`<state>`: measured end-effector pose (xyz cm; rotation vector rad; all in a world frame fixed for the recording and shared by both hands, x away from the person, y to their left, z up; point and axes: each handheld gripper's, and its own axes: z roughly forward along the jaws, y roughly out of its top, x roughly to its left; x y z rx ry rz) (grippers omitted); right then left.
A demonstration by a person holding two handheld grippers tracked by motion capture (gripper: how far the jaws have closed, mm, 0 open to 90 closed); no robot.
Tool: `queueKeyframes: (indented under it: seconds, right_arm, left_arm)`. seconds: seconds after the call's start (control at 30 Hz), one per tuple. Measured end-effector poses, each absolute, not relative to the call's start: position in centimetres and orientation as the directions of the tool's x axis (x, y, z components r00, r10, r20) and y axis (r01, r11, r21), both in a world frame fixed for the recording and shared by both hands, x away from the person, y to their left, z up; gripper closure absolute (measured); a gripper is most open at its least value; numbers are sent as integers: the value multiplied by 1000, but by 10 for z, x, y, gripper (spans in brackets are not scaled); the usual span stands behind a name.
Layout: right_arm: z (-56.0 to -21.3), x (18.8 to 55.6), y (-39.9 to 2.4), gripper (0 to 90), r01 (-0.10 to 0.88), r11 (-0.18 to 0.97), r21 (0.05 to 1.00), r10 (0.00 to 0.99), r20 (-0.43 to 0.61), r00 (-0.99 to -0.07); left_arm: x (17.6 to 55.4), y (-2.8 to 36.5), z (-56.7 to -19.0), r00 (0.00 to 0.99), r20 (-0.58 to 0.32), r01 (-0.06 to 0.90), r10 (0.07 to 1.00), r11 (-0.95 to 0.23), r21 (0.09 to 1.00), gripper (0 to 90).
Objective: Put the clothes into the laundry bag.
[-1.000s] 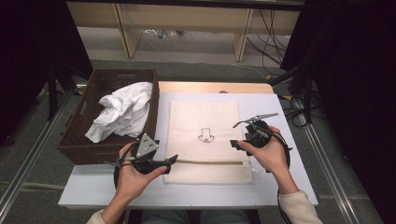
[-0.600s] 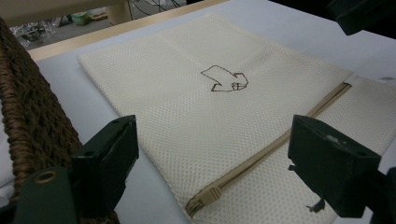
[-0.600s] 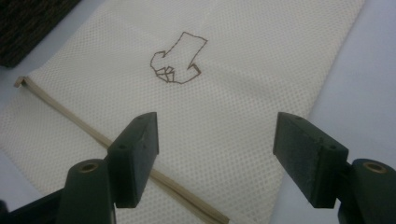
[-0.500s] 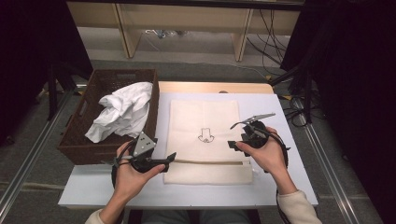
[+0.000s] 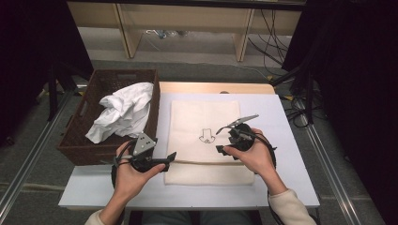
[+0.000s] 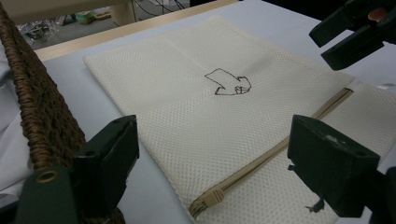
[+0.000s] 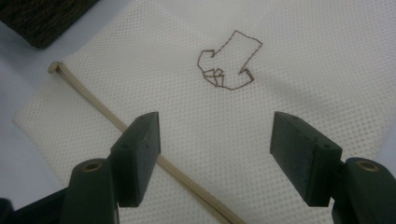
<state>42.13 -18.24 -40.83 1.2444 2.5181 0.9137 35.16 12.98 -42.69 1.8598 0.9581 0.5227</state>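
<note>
**Clearly, the zipper pull is lying at the left hand-held gripper's end**

Starting at the left, the wicker basket (image 5: 84,140) is sitting at the counter's (image 5: 286,122) left edge with a crumpled white cloth (image 5: 123,115) in it. Just beside it, the left hand-held gripper (image 5: 170,157) is hovering at the near left corner of the cream mesh laundry bag (image 5: 206,117), its jaws standing wide with nothing between them. In the left gripper view the zipper pull (image 6: 211,198) is lying close ahead between those jaws, so this hand looks the nearer one for taking it.

The bag is lying flat in the middle of the counter, and its zipper (image 5: 206,162) is running across the near end, left to right as the high view shows it.

Farther right, the right hand-held gripper (image 5: 224,138) is hanging over the bag near the small brown embroidered mark (image 5: 205,136), jaws having just been closing a little yet standing wide, nothing gripped. In the right gripper view the zipper line (image 7: 140,140) is passing under its left jaw.
</note>
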Motion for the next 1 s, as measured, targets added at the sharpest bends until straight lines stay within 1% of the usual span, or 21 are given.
queueKeyframes:
  seconds: [0.1, 0.17, 0.27, 0.37, 0.4, 0.67, 1.0]
  right_arm:
    - [-413, 421, -172, 341, 659, 471, 586, 763, 104, -638]
    - [-417, 422, -167, 339, 654, 494, 573, 753, 95, -651]
    - [-423, 422, -161, 339, 671, 504, 545, 752, 104, -650]
    - [-430, 425, -159, 339, 656, 527, 540, 738, 92, -668]
    - [-431, 424, -157, 339, 671, 518, 531, 749, 98, -655]
    - [-446, 428, -154, 337, 674, 544, 499, 743, 87, -664]
    - [-455, 428, -149, 331, 688, 562, 458, 742, 88, -665]
  left_arm:
    - [352, 131, -427, 605, -38, 393, 796, -256, 883, 167]
    - [353, 130, -428, 602, -49, 400, 797, -249, 882, 167]
    - [353, 130, -429, 606, -39, 398, 794, -260, 879, 168]
    - [353, 128, -431, 604, -53, 405, 796, -248, 880, 168]
    - [353, 129, -430, 609, -38, 401, 792, -265, 877, 168]
    - [353, 128, -431, 609, -39, 403, 792, -267, 875, 168]
    - [353, 127, -432, 613, -45, 404, 789, -264, 876, 168]
